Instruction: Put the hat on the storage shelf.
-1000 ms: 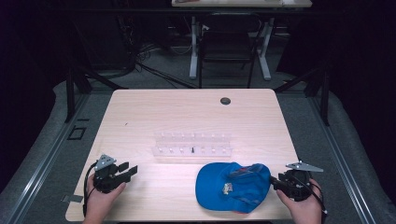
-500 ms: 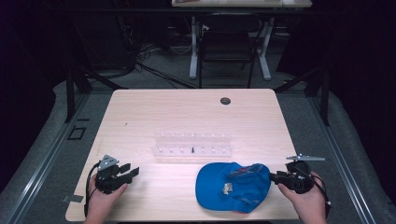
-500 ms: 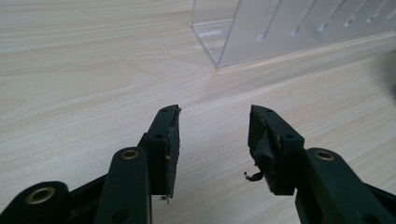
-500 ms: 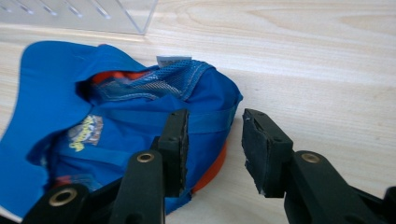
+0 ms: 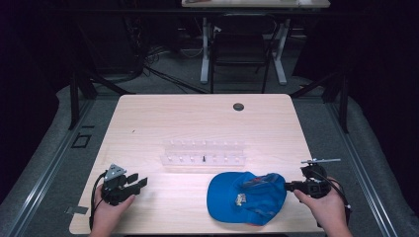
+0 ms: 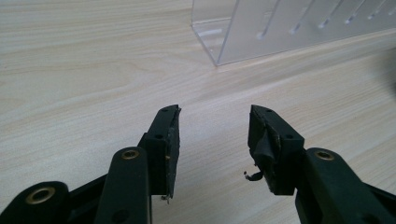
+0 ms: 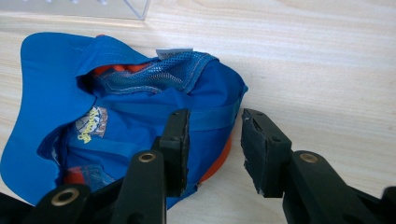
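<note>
Blue fabric is lying crumpled at the near edge of the table, and that blue cap is the landmark for everything else. Just to its right, the right gripper is hovering at the cap's edge with its jaws parted; in the right gripper view one jaw is lying over the blue cloth and the other over bare wood, so the rim with its orange lining is sitting in the gap between them but is not yet pinched. That placement looks like a setup for gripping the rim (my reading, not something seen). The person's right hand is wrapping the handle from behind.

Well to the left of the cap, the left gripper is resting low over the wood, jaws also spread with nothing between them, probably waiting its turn. The left hand is holding it near the table's front edge.

Just beyond the cap, a clear plastic rack is standing across the table's middle, apart from the fabric. Farther back from the cap, a small dark round hole is sitting near the far edge.
</note>
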